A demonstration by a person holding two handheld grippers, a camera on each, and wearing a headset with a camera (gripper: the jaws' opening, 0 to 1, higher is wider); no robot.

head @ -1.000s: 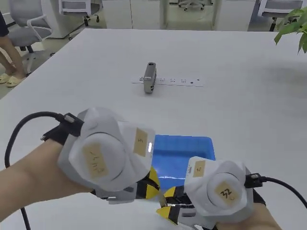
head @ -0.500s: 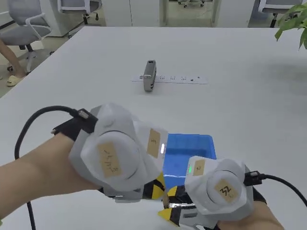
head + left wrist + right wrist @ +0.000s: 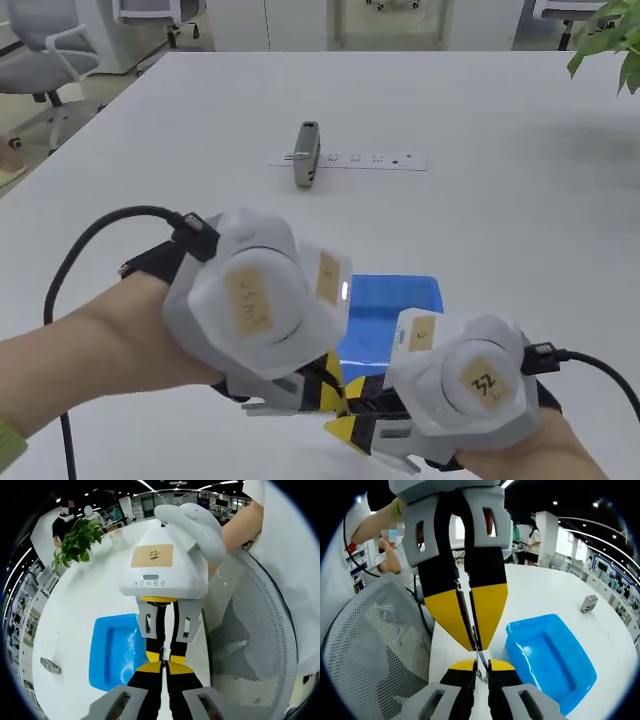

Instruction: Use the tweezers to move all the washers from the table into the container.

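Note:
My two grippers meet tip to tip at the near edge of the white table (image 3: 480, 200). The left gripper (image 3: 333, 392) is shut on a thin metal pair of tweezers (image 3: 466, 611), clamped between its yellow pads (image 3: 490, 607). The tweezers' lower end runs down into the right gripper (image 3: 480, 669), whose jaws are also closed on it. In the left gripper view my own jaws (image 3: 163, 667) touch those of the right gripper (image 3: 163, 652). The blue container (image 3: 400, 302) sits just beyond the grippers, with a bare floor in the right gripper view (image 3: 555, 655) and the left gripper view (image 3: 112, 650).
A white power strip (image 3: 365, 160) and a grey device (image 3: 305, 153) lie at mid table. A plant (image 3: 610, 45) stands far right. A mesh chair (image 3: 375, 635) is right behind the table's near edge. Office chairs (image 3: 45, 60) stand far left.
The left gripper has moved right and nearer, closing in on the right gripper's tips. The head camera has shifted a little; the right gripper has barely moved.

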